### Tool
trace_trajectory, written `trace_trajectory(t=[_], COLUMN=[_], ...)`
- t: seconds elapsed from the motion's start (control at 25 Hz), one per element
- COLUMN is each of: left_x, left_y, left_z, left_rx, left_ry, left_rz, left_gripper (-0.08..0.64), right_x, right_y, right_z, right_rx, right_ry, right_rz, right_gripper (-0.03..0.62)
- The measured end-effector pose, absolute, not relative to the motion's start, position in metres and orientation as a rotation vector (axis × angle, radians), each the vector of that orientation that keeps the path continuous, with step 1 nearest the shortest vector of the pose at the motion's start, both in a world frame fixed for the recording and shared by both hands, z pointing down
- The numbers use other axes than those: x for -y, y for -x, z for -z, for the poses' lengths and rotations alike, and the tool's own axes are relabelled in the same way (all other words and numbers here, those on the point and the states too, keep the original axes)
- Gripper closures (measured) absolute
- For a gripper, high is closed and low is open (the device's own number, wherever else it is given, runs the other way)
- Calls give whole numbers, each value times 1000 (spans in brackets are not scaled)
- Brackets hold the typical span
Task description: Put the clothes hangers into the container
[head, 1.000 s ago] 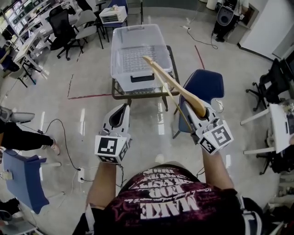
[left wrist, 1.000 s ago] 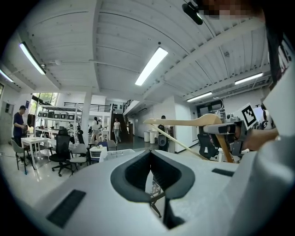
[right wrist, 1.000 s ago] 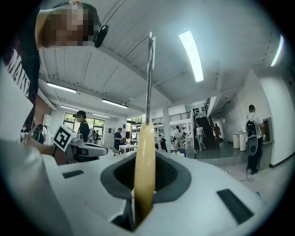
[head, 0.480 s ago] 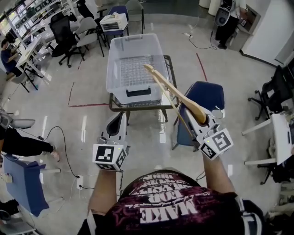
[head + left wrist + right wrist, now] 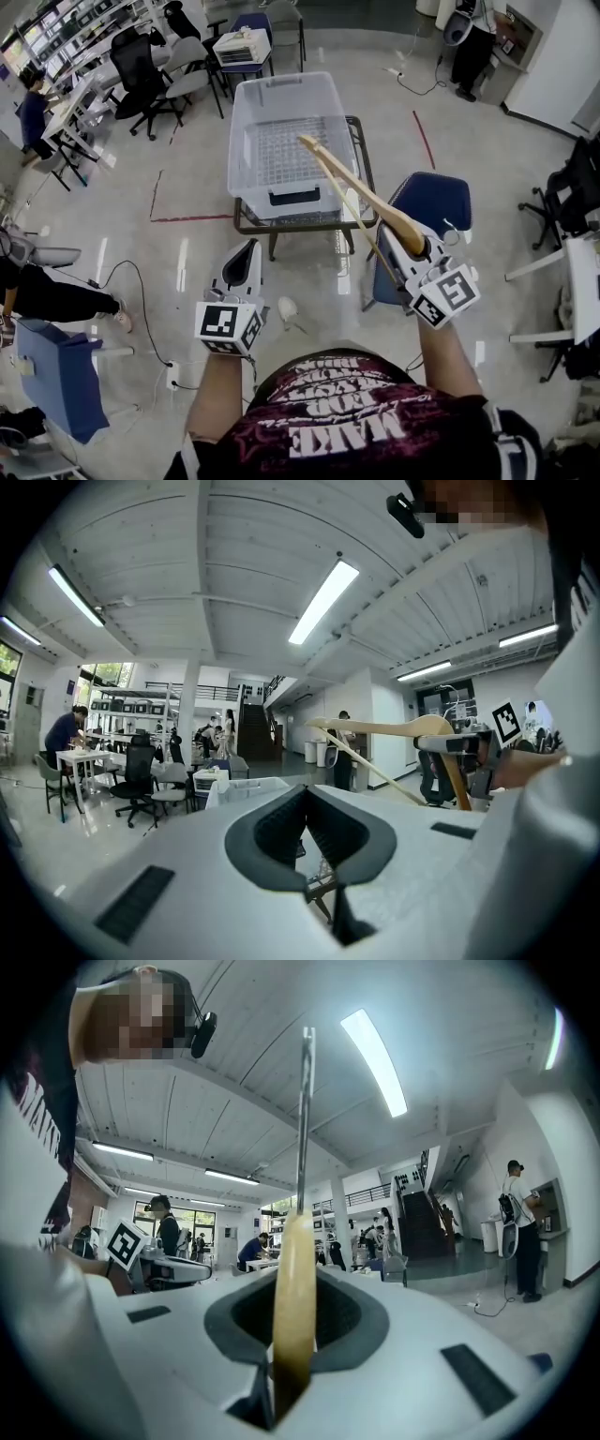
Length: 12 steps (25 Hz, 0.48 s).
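A clear plastic container [image 5: 281, 112] stands on a small metal-framed table [image 5: 361, 202] ahead of me. My right gripper [image 5: 412, 234] is shut on one end of a wooden clothes hanger [image 5: 361, 192], which slants up and left so that its far tip hangs over the container's right side. In the right gripper view the hanger's wood [image 5: 295, 1297] sits between the jaws and its metal hook [image 5: 304, 1119] points upward. My left gripper [image 5: 251, 246] is shut and empty, low in front of the table. The left gripper view shows the hanger [image 5: 394, 728] to its right.
A blue chair [image 5: 431, 202] stands right of the table, close under my right gripper. Office chairs [image 5: 141, 70] and desks fill the back left. Another blue seat [image 5: 56, 366] and a floor cable [image 5: 141, 309] lie at the left. People stand further off.
The container and table have come slightly nearer and lower in the head view. The hanger stays gripped in my right gripper. Both grippers keep about the same pose.
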<state>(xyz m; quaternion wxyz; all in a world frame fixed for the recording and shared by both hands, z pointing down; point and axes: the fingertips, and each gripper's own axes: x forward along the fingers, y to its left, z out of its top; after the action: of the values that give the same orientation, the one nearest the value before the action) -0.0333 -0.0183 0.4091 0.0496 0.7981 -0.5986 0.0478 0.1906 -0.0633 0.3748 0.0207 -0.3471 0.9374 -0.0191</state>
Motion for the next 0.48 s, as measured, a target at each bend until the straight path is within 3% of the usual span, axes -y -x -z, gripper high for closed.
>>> trace_trajectory(t=[0.48], left_x=[88], left_y=[67], left_z=[-399], left_rx=[1774], left_ry=[-2508], left_rz=[-144], left_gripper=[554], right_x=[126], right_y=[-153], right_z=[-375], right_rx=[-2864], right_ry=[1113], right_rz=[70], right_gripper=[538])
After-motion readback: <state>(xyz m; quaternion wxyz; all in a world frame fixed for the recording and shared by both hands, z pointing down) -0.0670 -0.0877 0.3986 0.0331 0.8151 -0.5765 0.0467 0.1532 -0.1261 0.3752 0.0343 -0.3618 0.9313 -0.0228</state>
